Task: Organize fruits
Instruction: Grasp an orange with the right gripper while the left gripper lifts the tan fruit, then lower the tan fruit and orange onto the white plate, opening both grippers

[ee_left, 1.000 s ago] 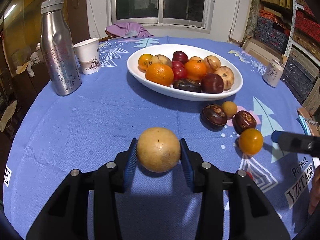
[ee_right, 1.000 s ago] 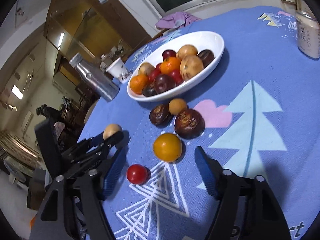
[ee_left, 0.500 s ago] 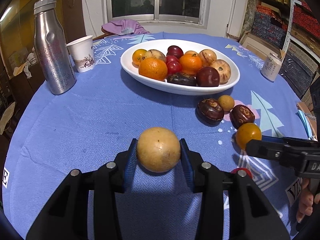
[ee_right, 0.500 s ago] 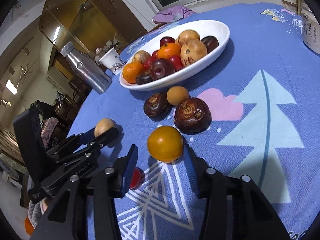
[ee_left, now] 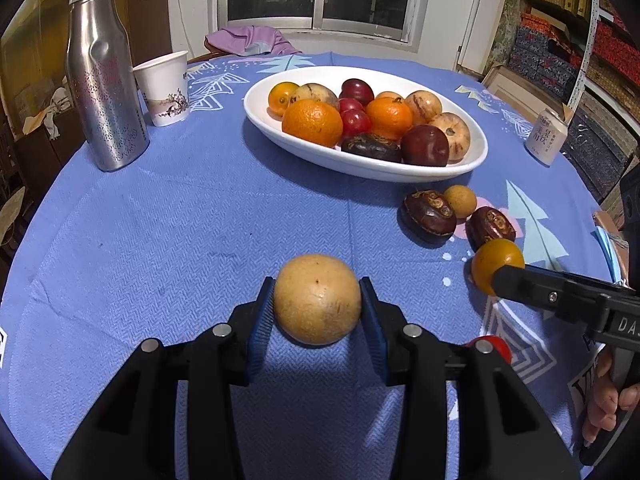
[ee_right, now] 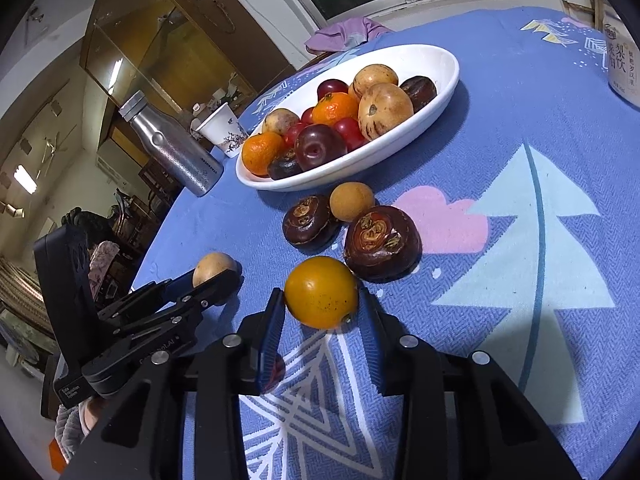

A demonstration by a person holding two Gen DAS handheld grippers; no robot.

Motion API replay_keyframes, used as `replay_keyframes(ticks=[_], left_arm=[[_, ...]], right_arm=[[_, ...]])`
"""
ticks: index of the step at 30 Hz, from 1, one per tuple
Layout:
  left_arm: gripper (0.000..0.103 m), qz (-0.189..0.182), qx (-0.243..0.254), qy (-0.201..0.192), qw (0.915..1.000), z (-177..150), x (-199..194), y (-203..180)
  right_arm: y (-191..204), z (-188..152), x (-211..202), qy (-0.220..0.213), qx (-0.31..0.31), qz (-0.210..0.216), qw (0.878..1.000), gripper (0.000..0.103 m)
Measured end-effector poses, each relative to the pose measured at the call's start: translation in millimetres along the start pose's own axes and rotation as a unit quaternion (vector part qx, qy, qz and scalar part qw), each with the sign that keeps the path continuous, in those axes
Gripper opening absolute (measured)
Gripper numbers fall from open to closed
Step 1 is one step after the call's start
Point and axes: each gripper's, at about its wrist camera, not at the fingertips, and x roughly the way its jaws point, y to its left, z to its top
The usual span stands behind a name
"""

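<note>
My left gripper (ee_left: 317, 314) is shut on a round tan fruit (ee_left: 316, 296), held just over the blue tablecloth. The jaws of my right gripper (ee_right: 320, 306) are closing on an orange-yellow fruit (ee_right: 320, 290), and both blue pads touch its sides. Beyond it lie two dark brown fruits (ee_right: 310, 222) (ee_right: 382, 242) and a small tan fruit (ee_right: 351, 201). A small red fruit (ee_left: 490, 346) lies half hidden behind a finger. The white oval bowl (ee_left: 360, 166) holds several oranges, plums and tan fruits. In the right wrist view the left gripper (ee_right: 216, 276) shows at the left.
A steel bottle (ee_left: 104, 76) and a paper cup (ee_left: 164, 88) stand at the far left. A drink can (ee_left: 546, 136) stands at the right edge. A purple cloth (ee_left: 248, 40) lies behind the table. A person's hand (ee_left: 604, 412) grips the right handle.
The right gripper moved forward around the orange-yellow fruit and its jaws narrowed from wide apart onto it. The left gripper kept its hold on the tan fruit.
</note>
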Motion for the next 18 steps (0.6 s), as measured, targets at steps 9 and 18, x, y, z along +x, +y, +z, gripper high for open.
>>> replay_keyframes(ticks=[9,18], left_arm=[[0.041,-0.006,-0.01,-0.076,0.997,23,-41,-6],[0.041,-0.014,0.013,-0.097,0.9951,99,-25,-46]], right_arm=[[5,9,-48,-0.08,-0.008,0.01,0.997,0.037],[14,97,-67,-0.139,0.0,-0.013,0.99,0.037]])
